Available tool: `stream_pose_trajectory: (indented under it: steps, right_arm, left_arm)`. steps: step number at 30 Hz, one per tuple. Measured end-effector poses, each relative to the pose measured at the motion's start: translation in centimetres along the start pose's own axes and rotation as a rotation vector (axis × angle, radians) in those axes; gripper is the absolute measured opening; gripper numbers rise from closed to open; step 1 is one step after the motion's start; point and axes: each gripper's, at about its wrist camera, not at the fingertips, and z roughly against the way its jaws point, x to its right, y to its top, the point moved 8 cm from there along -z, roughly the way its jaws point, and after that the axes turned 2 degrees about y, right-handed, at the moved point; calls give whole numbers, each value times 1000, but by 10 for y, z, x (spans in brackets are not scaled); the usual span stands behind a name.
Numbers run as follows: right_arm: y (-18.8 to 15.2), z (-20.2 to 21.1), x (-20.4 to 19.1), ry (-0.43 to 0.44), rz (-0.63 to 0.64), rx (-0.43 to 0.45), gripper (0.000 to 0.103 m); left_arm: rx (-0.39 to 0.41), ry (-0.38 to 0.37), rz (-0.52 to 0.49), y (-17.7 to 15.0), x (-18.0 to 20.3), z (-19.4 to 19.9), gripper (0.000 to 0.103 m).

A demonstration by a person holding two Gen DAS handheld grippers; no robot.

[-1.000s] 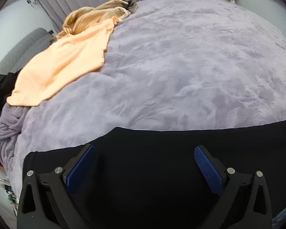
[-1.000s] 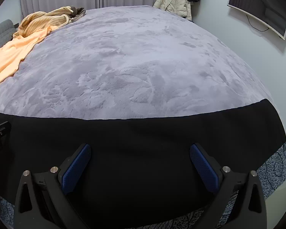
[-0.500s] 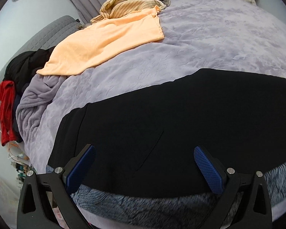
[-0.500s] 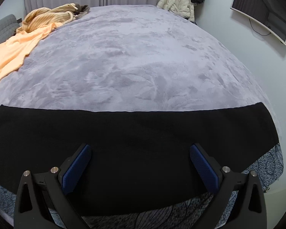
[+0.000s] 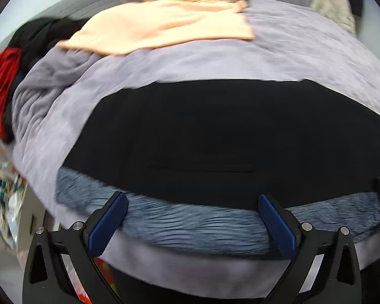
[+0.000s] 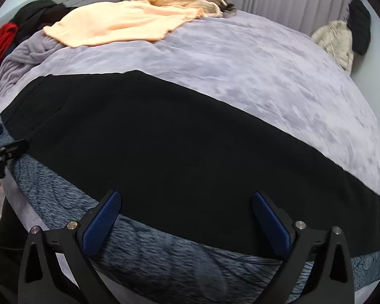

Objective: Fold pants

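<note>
Since the earlier frames both grippers have drawn back from the black pants [image 6: 179, 136], which a second ago filled the space between their fingers and now lie clear ahead of them. The pants rest flat in a long band across the near edge of the lilac blanket [image 6: 253, 58], partly over a blue-grey patterned cover [image 6: 164, 250] at the bed's front. Judgement: the garment is laid out and released, so the next fold has yet to begin. The left gripper [image 5: 192, 223] hovers off the bed edge, fingers spread wide, holding nothing. The right gripper [image 6: 186, 220] is likewise spread and empty, aimed across the pants. An orange garment [image 6: 119, 25] lies well apart at the far side.
</note>
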Motion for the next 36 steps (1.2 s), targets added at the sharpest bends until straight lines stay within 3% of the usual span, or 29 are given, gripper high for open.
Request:
stream_pose_trajectory:
  steps: [4, 7, 11, 15, 19, 24, 27, 29, 31, 33, 36]
  right_arm:
    - [-15, 7, 47, -62, -88, -17, 103]
    - [-16, 13, 54, -94, -117, -31, 103]
    - [1, 14, 23, -93, -60, 3, 103]
    - [27, 7, -19, -35, 0, 39, 103]
    - [32, -4, -36, -32, 35, 25, 103]
    - [18, -10, -6, -60, -51, -31, 103]
    - [30, -7, 8, -55, -130, -22, 103]
    - [53, -7, 2, -60, -129, 25, 103]
    - [75, -9, -12, -53, -121, 71, 103]
    - [94, -21, -34, -35, -99, 76, 103]
    - [110, -46, -60, -31, -50, 25, 103]
  left_arm:
    - [-53, -30, 143, 1, -40, -9, 103]
    - [-27, 90, 156, 12, -62, -7, 103]
    - [-20, 253, 171, 33, -89, -19, 103]
    - [28, 175, 240, 69, -97, -30, 103]
    - [-59, 295, 198, 73, -115, -64, 103]
    - [-56, 309, 238, 61, -130, -48, 103]
    - [-6, 238, 218, 78, -102, -27, 103]
    - [47, 131, 180, 100, -58, -15, 103]
    - [66, 73, 98, 119, -12, -13, 103]
    - [88, 50, -6, 130, 34, -15, 103]
    - [43, 64, -107, 129, 70, -35, 103]
